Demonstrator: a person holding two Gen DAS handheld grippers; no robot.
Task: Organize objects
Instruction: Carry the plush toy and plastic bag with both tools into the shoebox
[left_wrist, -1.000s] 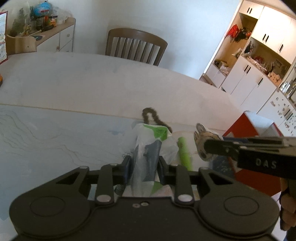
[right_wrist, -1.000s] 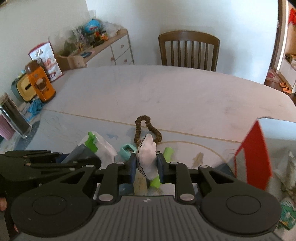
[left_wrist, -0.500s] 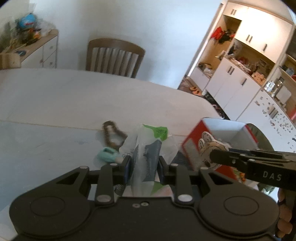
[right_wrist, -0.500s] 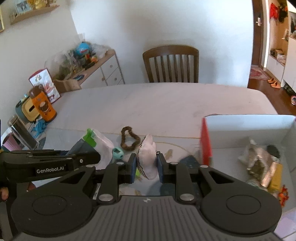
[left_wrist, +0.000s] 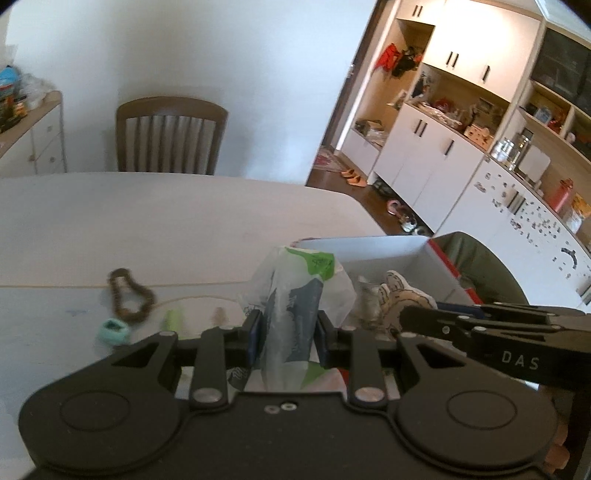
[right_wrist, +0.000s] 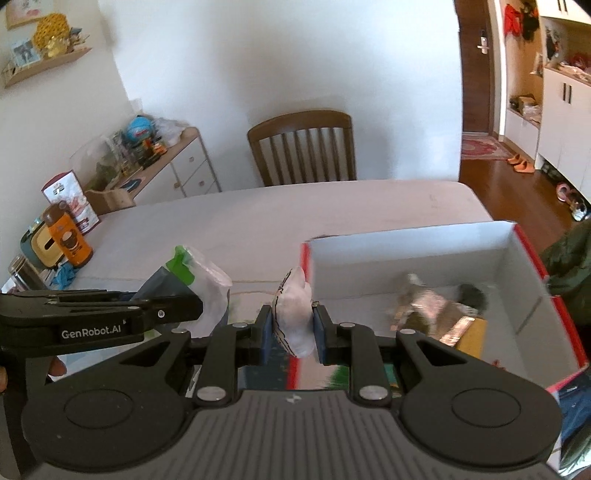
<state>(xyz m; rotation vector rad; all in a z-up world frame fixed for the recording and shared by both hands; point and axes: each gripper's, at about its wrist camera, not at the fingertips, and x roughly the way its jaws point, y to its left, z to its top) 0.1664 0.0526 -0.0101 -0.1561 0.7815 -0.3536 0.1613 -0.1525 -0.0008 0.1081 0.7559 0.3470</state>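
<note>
Plush toy (right_wrist: 293, 310) pinched between right fingers (right_wrist: 320, 332).

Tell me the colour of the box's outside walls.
Red outside, white inside; the box shows best in the right wrist view.

Count: 2 tongs, left (left_wrist: 288, 334) and right (right_wrist: 293, 334). 1 plastic packet (left_wrist: 291, 295). 1 plush toy (right_wrist: 293, 317). 1 red box (right_wrist: 406, 247). 1 bead bracelet (left_wrist: 129, 297). 1 teal item (left_wrist: 112, 330). 1 chair (right_wrist: 303, 147).
</note>
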